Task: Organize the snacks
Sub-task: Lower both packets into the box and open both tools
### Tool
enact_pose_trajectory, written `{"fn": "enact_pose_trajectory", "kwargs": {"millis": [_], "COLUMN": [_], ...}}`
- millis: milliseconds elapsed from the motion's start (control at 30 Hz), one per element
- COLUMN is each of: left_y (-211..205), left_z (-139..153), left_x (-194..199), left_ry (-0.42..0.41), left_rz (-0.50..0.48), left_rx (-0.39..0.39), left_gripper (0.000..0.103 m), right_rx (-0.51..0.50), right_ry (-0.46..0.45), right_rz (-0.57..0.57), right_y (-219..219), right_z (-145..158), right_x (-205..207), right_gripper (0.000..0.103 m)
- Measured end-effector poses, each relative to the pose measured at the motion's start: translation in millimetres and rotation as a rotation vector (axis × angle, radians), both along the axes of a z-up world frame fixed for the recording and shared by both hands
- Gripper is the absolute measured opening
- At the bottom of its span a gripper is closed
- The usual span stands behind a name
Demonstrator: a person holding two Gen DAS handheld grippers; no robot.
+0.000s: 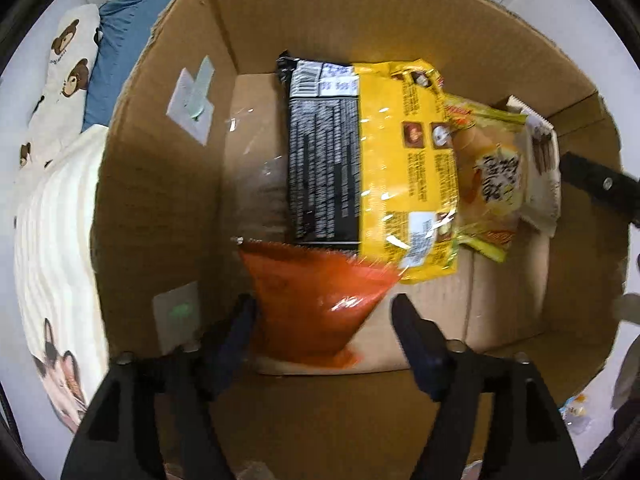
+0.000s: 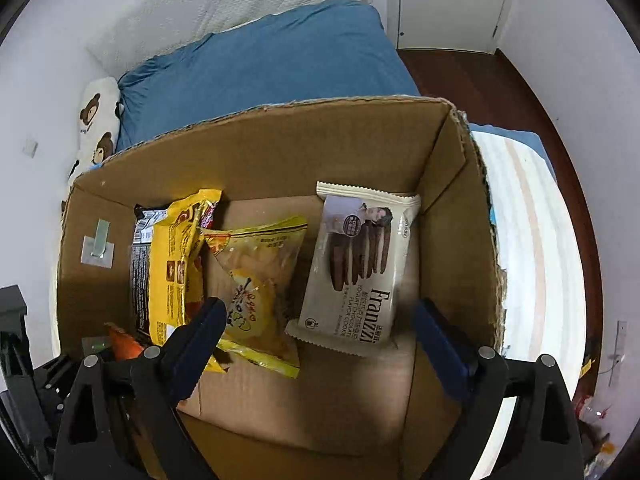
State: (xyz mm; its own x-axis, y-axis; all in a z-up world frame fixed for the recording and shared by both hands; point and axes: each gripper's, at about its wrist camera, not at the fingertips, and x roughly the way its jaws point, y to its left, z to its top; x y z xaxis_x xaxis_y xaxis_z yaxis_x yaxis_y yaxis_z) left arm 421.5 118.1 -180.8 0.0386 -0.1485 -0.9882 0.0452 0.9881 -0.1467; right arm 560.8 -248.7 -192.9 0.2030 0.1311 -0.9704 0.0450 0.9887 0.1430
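Snack packets, a black-and-yellow pack (image 1: 360, 152), clear yellow bag (image 2: 256, 280) and cream cookie pack (image 2: 360, 264), already lie in the brown cardboard box (image 2: 280, 144); orange packet (image 1: 316, 304) sits between the left gripper's (image 1: 320, 316) wide jaws, apparently unclamped; right gripper (image 2: 320, 316) gapes empty

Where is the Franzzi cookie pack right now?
In the right wrist view, the Franzzi cookie pack lies inside the cardboard box, near its right wall, beside the yellow snack bag.

left gripper (image 1: 322, 312) jaws apart | orange packet (image 1: 316, 300) between fingers | cardboard box (image 1: 168, 200) below
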Motion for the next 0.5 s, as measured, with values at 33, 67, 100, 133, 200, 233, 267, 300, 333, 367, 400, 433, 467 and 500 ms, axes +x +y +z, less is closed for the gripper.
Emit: {"fn": "enact_pose_trajectory", "kwargs": {"millis": [33,67,100,133,200,233,267,300,333,367,400,433,467,500], "left_y": [-0.7,-1.7,-2.5,-3.1,-3.3,-3.1,-2.2,-1.9,-1.1,-0.9,-2.0,-1.6,-0.9,-4.9], "left_z": [2.9,5.7,8.8,12.0,21.3,25.9,32.1,37.3,42.6,48.0,53.7,59.8,65.2,72.3], "left_x": [-0.9,-1.5,-2.7,-3.5,-7.8,-10.3,-14.7,-18.2,-22.4,-27.7,-33.5,-40.6,-43.6,-46.5], "left_ry": [-0.010,-0.020,-0.030,-0.038,-0.067,-0.082,-0.102,-0.118,-0.134,-0.147,-0.160,-0.176,-0.187,-0.203], "left_rz": [0.006,0.007,0.010,0.011,0.019,0.023,0.029,0.036,0.042,0.046,0.050,0.053,0.055,0.058], "left_rx": [-0.011,-0.012,-0.009,-0.004,0.006,0.008,0.015,0.020,0.021,0.021,0.022,0.023,0.026,0.031], "left_gripper": [0.082,0.089,0.090,0.090,0.090,0.090,0.090,0.090,0.090,0.090,0.090,0.090,0.090,0.090], "right_rx": [0.002,0.007,0.015,0.019,0.018,0.019,0.020,0.018,0.018,0.017,0.014,0.016,0.017,0.014], "right_ry": [0.000,-0.001,-0.001,-0.003,-0.002,-0.008,-0.010,-0.012,-0.018,-0.023,-0.027,-0.035,-0.042,-0.048], "right_rz": [-0.001,0.000,0.002,0.001,0.008,0.008,0.010,0.015,0.016,0.021,0.021,0.020,0.023,0.024], "right_y": [-0.1,2.2,3.0,3.4,3.1,2.8,2.2,3.1,3.7,4.5,4.7,5.2,6.0,6.8], "right_z": [1.0,4.3,6.5,9.9,17.0,20.6,23.4,25.6,28.5,30.7,32.8,35.4,37.9,40.1], "right_x": [-0.5,-2.8,-5.7,-9.9,-19.1,-24.5,-29.9,-35.5,-42.5,-49.1,-56.0,-63.8,-71.1,-77.6], "right_gripper": [0.096,0.096,0.096,0.096,0.096,0.096,0.096,0.096,0.096,0.096,0.096,0.096,0.096,0.096]}}
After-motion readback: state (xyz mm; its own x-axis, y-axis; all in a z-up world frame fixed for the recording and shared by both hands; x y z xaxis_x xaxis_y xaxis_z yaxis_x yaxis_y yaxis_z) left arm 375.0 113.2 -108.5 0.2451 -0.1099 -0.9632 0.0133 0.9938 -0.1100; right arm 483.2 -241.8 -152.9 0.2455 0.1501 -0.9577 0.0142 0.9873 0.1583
